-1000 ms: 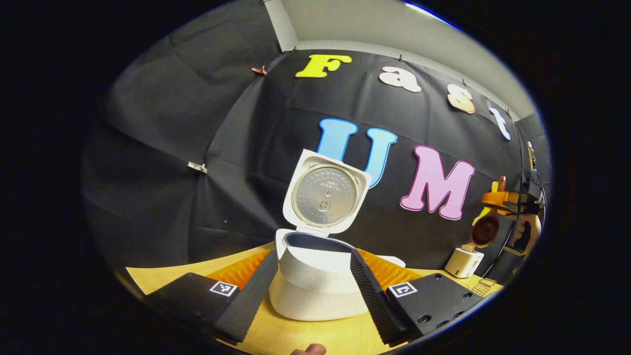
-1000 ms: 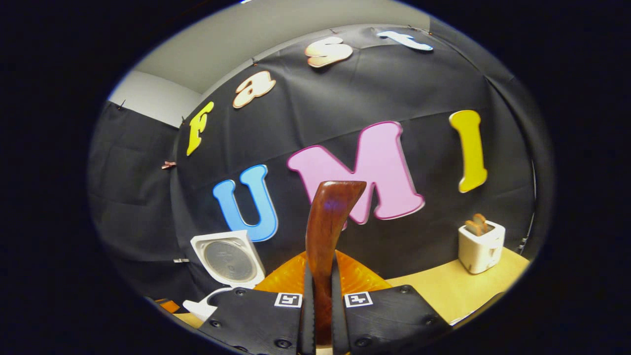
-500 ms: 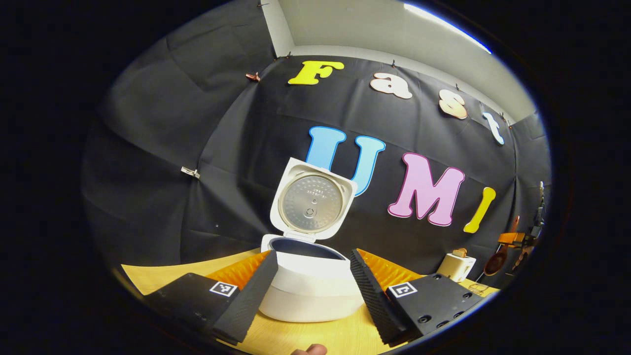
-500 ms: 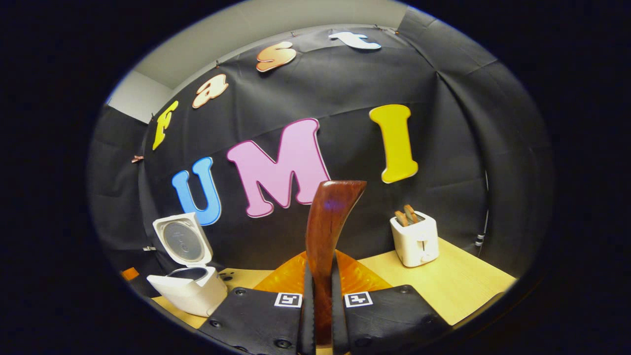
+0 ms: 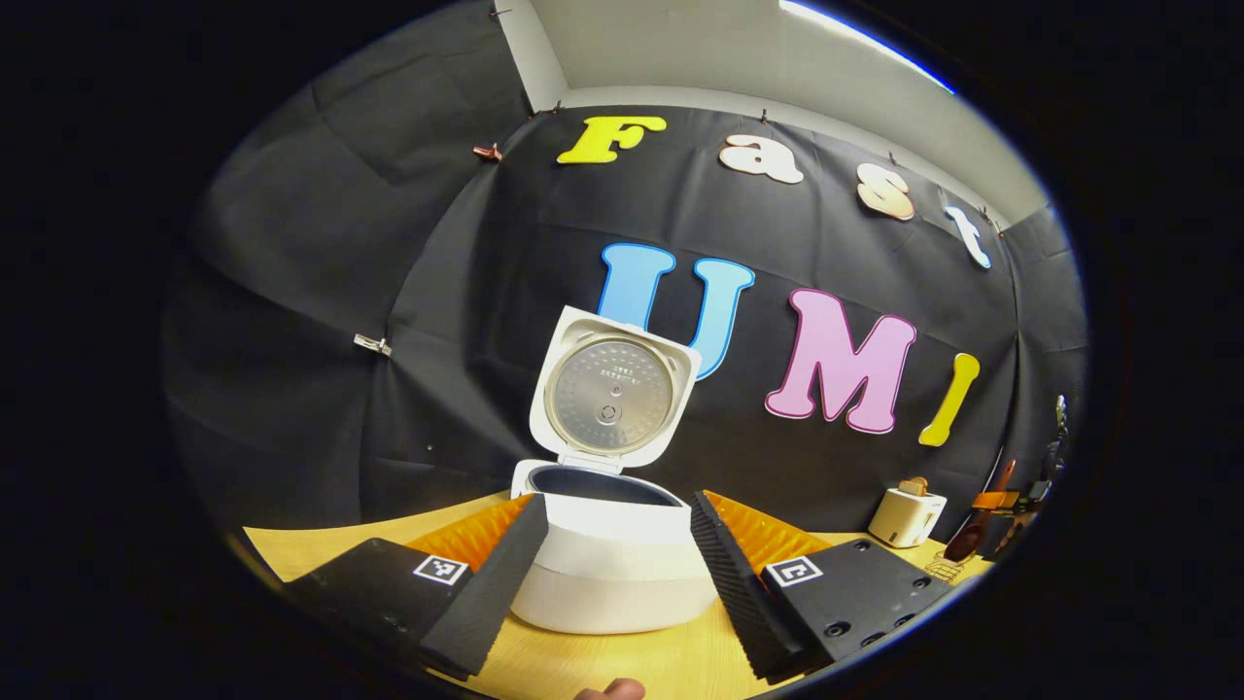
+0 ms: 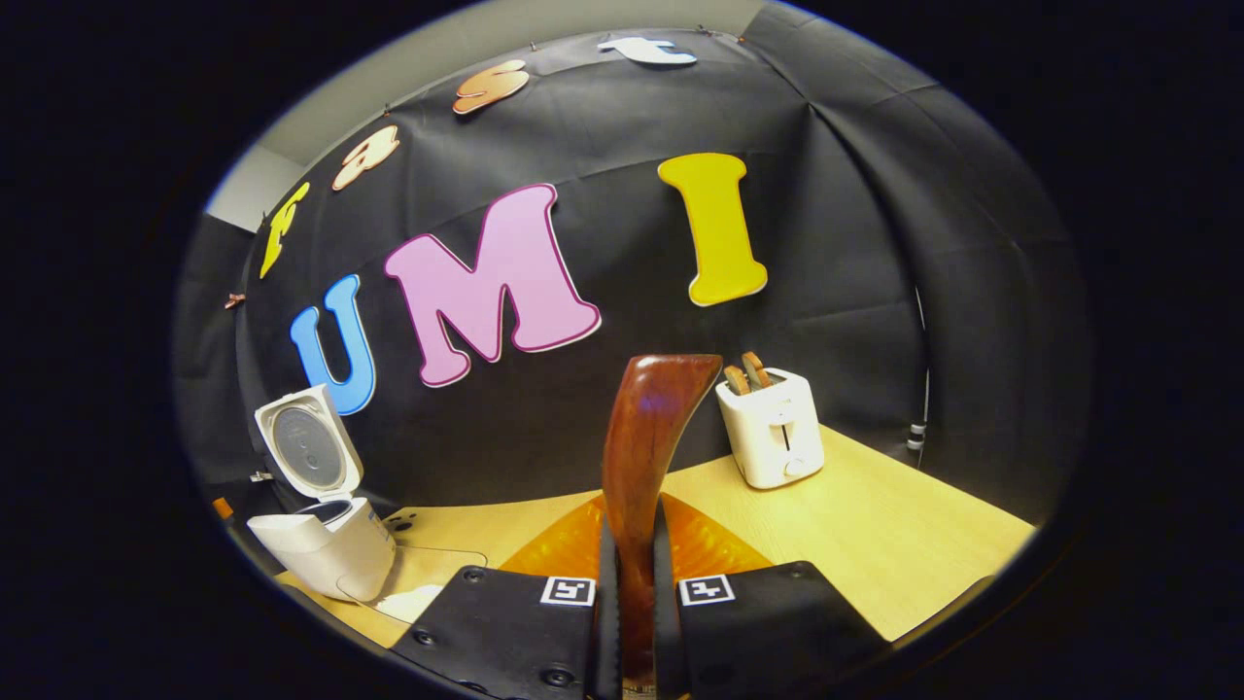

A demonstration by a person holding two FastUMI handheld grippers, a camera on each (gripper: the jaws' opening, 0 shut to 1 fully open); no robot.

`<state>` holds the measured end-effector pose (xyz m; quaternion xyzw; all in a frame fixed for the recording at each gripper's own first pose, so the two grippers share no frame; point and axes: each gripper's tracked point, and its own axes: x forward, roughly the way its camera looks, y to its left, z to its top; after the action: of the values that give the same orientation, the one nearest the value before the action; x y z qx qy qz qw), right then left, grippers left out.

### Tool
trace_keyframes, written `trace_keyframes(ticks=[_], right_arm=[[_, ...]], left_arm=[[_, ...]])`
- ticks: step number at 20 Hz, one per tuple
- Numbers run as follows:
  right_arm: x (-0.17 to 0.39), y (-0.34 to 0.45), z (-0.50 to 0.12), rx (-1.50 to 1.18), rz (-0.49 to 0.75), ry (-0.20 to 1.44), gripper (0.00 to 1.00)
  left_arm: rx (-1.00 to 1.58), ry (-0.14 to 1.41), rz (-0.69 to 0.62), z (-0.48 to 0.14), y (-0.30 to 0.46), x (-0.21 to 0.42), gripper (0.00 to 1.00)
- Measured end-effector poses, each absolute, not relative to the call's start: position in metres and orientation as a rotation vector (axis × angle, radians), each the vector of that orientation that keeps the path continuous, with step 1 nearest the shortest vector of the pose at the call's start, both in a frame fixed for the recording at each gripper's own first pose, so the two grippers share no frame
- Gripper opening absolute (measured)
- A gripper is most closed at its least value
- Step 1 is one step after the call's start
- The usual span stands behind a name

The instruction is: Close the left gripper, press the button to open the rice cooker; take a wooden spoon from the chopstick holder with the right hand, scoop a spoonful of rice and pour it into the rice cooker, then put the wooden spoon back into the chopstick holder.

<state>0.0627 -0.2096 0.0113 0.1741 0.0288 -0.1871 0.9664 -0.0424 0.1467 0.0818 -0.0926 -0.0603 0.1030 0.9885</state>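
The rice cooker (image 5: 610, 574) stands on the table (image 5: 321, 549) toward its back edge by the black cloth wall, its lid (image 5: 610, 394) swung fully up, so the button step reads as done. The left tongs (image 5: 607, 574) sit spread wide with nothing between them, the cooker's body showing in the gap, probably parked there out of the way. The right tongs (image 6: 634, 622) are clamped tight on the handle of the wooden spoon (image 6: 646, 457), which rises upright from the grip, a hold that suits carrying it. In the left gripper view the spoon hangs bowl-down near the table's right edge, just beside the white toaster (image 6: 773, 428). Whether the bowl carries rice I cannot tell.
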Motion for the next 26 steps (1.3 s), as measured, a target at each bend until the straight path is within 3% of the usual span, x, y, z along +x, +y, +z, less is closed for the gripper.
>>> trace_keyframes(ticks=[12,14,15,17,19,26], right_arm=[[0.055,-0.213,-0.054,0.434,-0.405,0.146,0.17],[0.051,-0.217,-0.054,0.445,-0.422,0.144,0.21],[0.045,-0.222,-0.054,0.433,-0.446,0.145,0.1],[0.038,-0.232,-0.051,0.396,-0.485,0.138,0.46],[0.026,-0.237,-0.043,0.349,-0.521,0.122,0.57],[-0.026,-0.229,0.011,0.083,-0.613,-0.017,0.68]], left_arm=[[-0.194,-0.119,0.214,0.08,0.151,-0.041,0.95],[-0.195,-0.118,0.214,0.079,0.151,-0.041,0.95],[-0.196,-0.118,0.214,0.08,0.151,-0.041,0.95],[-0.195,-0.12,0.214,0.081,0.151,-0.041,0.95],[-0.197,-0.124,0.215,0.081,0.151,-0.042,0.95],[-0.168,-0.156,0.221,0.092,0.142,-0.045,0.95]])
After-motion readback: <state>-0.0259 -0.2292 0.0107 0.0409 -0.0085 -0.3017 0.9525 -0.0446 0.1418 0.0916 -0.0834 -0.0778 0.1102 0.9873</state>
